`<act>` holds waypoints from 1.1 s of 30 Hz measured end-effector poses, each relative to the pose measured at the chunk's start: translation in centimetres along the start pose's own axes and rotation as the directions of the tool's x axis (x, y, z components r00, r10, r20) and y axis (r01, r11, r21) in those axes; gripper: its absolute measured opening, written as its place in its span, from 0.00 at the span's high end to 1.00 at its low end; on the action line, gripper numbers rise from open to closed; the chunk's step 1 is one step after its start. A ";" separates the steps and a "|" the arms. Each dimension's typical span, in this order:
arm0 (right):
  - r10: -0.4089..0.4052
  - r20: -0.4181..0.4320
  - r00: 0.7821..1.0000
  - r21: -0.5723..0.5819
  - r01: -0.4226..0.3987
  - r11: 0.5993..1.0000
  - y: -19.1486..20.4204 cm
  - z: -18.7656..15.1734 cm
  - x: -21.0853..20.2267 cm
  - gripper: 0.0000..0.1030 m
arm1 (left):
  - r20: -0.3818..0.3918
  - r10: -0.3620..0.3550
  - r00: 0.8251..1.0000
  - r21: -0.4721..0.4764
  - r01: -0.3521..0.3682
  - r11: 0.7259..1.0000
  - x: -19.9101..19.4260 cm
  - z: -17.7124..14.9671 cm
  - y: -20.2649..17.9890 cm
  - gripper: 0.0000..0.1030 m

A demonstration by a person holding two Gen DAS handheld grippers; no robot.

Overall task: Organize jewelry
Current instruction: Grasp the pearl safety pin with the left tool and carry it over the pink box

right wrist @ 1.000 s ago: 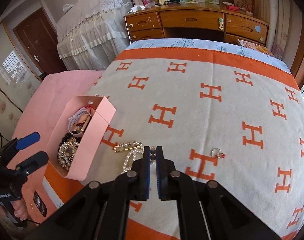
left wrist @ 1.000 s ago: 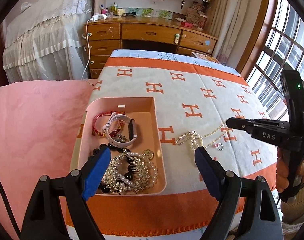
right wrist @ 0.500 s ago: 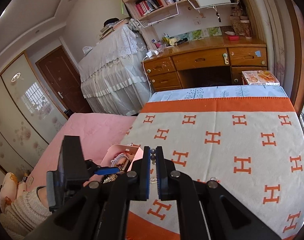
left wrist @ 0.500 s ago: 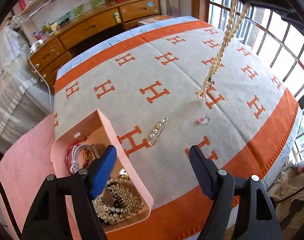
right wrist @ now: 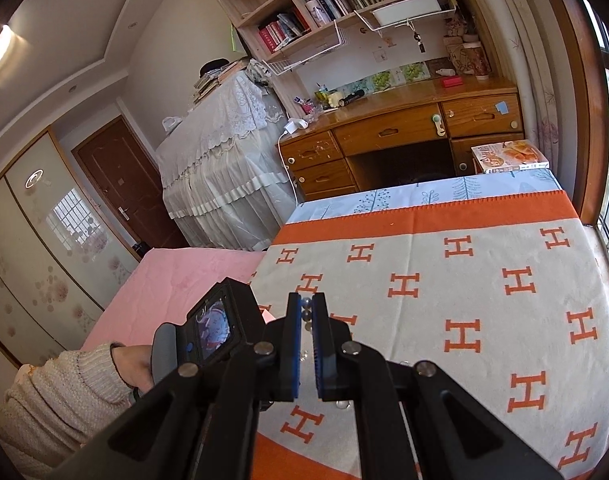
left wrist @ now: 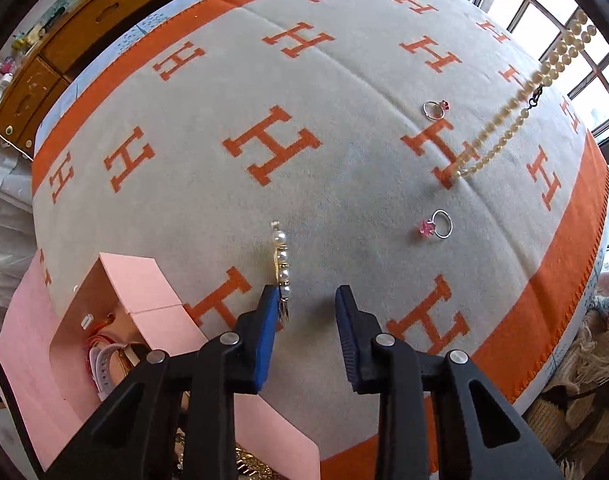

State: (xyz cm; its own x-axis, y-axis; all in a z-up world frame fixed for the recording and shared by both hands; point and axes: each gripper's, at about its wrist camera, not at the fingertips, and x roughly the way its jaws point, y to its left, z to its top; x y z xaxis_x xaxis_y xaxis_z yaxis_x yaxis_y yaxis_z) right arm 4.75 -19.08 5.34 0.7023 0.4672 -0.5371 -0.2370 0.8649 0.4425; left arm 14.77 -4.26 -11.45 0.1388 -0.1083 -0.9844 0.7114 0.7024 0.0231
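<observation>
A gold pin set with pearls (left wrist: 281, 258) lies on the orange-and-cream H blanket (left wrist: 344, 184). My left gripper (left wrist: 304, 312) points straight down over the pin's near end. Its jaws are closing; the pin's tip sits just inside the left pad (left wrist: 266, 332), with a wide gap to the other pad. My right gripper (right wrist: 305, 309) is shut on a pearl necklace (right wrist: 305, 314) and held high. In the left wrist view that necklace (left wrist: 520, 112) hangs down at the upper right, its low end near the blanket.
Two silver rings lie on the blanket, one with a pink stone (left wrist: 438, 225) and one with a red stone (left wrist: 434, 109). A pink box (left wrist: 144, 292) holding a watch and bracelets stands at the lower left. A sleeved hand (right wrist: 132, 364) holds the left gripper.
My left gripper swung from above the pink box to over the pearl pin, sank lower, and its jaws narrowed. My right gripper rose, lifting the pearl necklace off the blanket.
</observation>
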 end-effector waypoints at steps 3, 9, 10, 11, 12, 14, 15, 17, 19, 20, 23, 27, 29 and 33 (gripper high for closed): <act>0.002 -0.005 1.000 0.015 -0.002 1.000 -0.9 0.0 0.1 0.95 | -0.016 -0.023 1.000 -0.017 0.023 1.000 0.4 0.6 0.6 0.74; 0.008 -0.017 1.000 0.031 -0.007 0.999 -1.9 -0.3 0.9 0.95 | -0.012 -0.050 0.999 -0.069 0.049 0.996 0.7 1.2 1.9 0.77; 0.009 -0.020 1.000 0.033 -0.008 0.999 -2.1 -0.3 1.1 0.95 | -0.009 -0.049 0.999 -0.087 0.049 0.995 0.8 1.3 2.2 0.81; 0.010 -0.022 1.000 0.036 -0.009 0.999 -2.2 -0.3 1.2 0.95 | -0.008 -0.044 0.999 -0.106 0.043 0.993 0.8 1.4 2.6 0.88; 0.010 -0.024 1.000 0.036 -0.009 0.999 -2.2 -0.4 1.3 0.95 | -0.007 -0.050 0.999 -0.130 0.049 0.990 0.8 1.2 3.1 0.90; 0.007 -0.024 1.000 0.038 -0.006 0.999 -2.3 -0.4 1.4 0.95 | 0.005 -0.065 0.998 -0.166 0.065 0.984 0.8 0.9 3.5 0.91; 0.007 -0.024 1.000 0.040 -0.007 0.999 -2.3 -0.5 1.4 0.95 | 0.010 -0.058 0.998 -0.168 0.059 0.984 0.8 0.9 3.5 0.91; 0.004 -0.022 1.000 0.038 -0.003 0.999 -2.3 -0.5 1.4 0.95 | 0.018 -0.038 0.999 -0.172 0.040 0.984 0.9 0.5 3.5 0.91; 0.004 -0.022 1.000 0.037 -0.003 0.999 -2.2 -0.5 1.4 0.95 | 0.024 -0.028 0.999 -0.193 0.032 0.981 0.9 0.3 3.8 0.91; 0.004 -0.022 1.000 0.036 -0.003 0.999 -2.2 -0.5 1.4 0.95 | 0.032 -0.027 0.999 -0.201 0.033 0.979 0.7 -0.1 3.5 0.91; 0.005 -0.023 1.000 0.024 -0.005 1.000 -1.7 -0.4 1.3 0.95 | 0.078 -0.028 0.997 -0.225 0.045 0.973 -0.5 -0.4 3.4 0.91; 0.010 -0.018 1.000 -0.004 -0.010 1.000 -0.2 0.0 1.1 0.95 | 0.163 -0.034 0.986 -0.266 0.077 0.961 -3.8 -2.1 3.5 0.91; 0.016 -0.015 1.000 -0.024 -0.017 1.000 1.0 0.3 1.1 0.95 | 0.202 -0.029 0.979 -0.294 0.088 0.952 -5.7 -2.9 3.8 0.91; 0.050 -0.006 0.999 -0.073 -0.050 0.996 4.0 1.3 1.2 0.95 | 0.264 0.002 0.965 -0.357 0.095 0.929 -9.8 -5.2 4.4 0.91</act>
State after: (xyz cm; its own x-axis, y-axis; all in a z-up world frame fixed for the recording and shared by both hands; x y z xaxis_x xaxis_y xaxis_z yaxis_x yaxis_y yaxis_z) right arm 5.51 -15.24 7.38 0.6853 0.5109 -0.5190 -0.3206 0.8515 0.4149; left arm 12.99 3.55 -2.63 0.3172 -0.2883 -0.9035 0.4282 0.8936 -0.1348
